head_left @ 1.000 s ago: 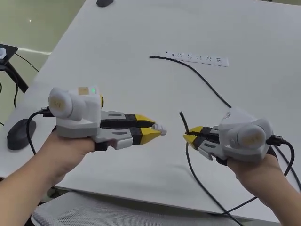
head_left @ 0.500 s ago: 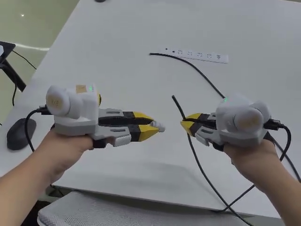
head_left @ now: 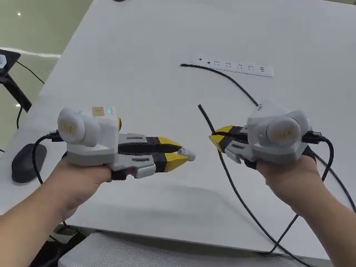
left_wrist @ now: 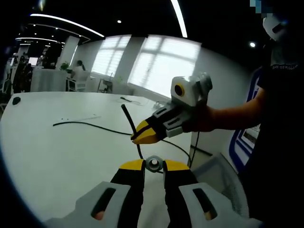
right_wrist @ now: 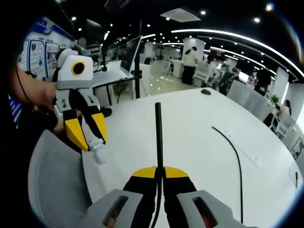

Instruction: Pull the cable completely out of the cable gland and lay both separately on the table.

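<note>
My left gripper (head_left: pixel 181 154) is shut on a small grey cable gland (head_left: pixel 188 154), which sticks out from its yellow tips (left_wrist: pixel 153 164). It floats above the white table's front part. My right gripper (head_left: pixel 214 139) is shut on a thin black cable (head_left: pixel 204 117); the cable's free end pokes up past the jaws (right_wrist: pixel 158 128). The cable is out of the gland, with a gap between them. The cable's other part hangs down from the right gripper and off the table's front edge. In the right gripper view the left gripper (right_wrist: pixel 92 141) holds the gland (right_wrist: pixel 98 153) at the left.
A white power strip (head_left: pixel 236 67) lies at the table's back, with a second black cable (head_left: pixel 228 80) running from near it toward the right. A dark mouse-like object (head_left: pixel 23 161) sits at the left edge. A grey mesh chair (head_left: pixel 139 253) is below the table front.
My right gripper has risen and moved back a little with the cable, so the cable end stands higher. My left gripper has stayed about where it was, still holding the gland.
</note>
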